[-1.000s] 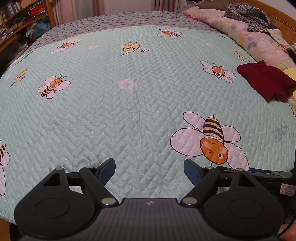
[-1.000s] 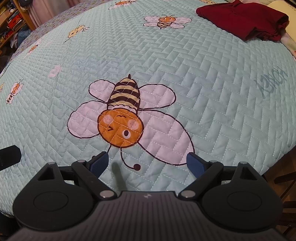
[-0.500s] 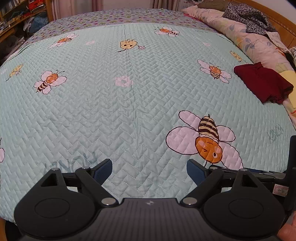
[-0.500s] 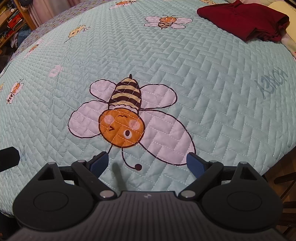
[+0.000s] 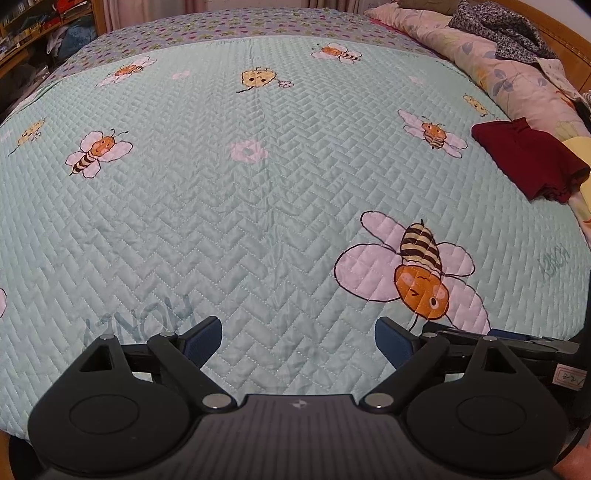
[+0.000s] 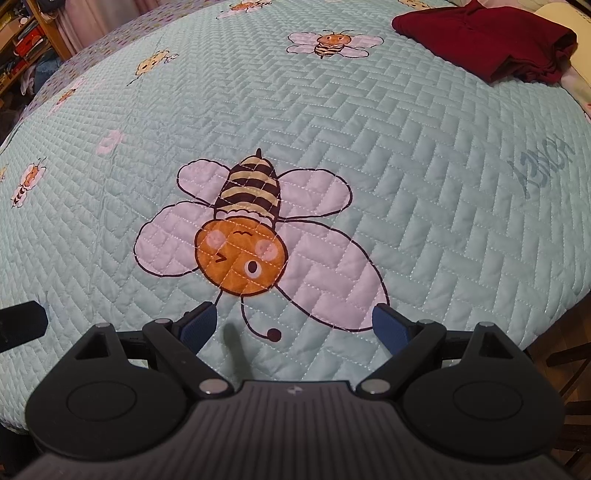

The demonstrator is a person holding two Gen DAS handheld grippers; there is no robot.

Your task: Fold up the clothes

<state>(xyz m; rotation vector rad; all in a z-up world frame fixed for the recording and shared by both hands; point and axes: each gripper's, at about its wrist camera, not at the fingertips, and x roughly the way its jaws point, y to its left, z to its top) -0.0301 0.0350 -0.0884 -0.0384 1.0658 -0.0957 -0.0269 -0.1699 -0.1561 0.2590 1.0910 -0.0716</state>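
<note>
A folded dark red garment lies at the far right of the bed, next to the pillows; the right wrist view has it at the top right. My left gripper hangs open over the bare mint bee-print bedspread, with nothing between its fingers. My right gripper is open too, empty, above the large bee print near the bed's front edge. Both are far from the garment. The right gripper's body shows beside the left one.
A floral quilt and pillows with a dark patterned cloth line the right side by the wooden headboard. Shelves stand at the far left. A dark chair sits off the bed's right edge.
The left gripper's jaws have spread slightly wider. The right gripper's view is the same.
</note>
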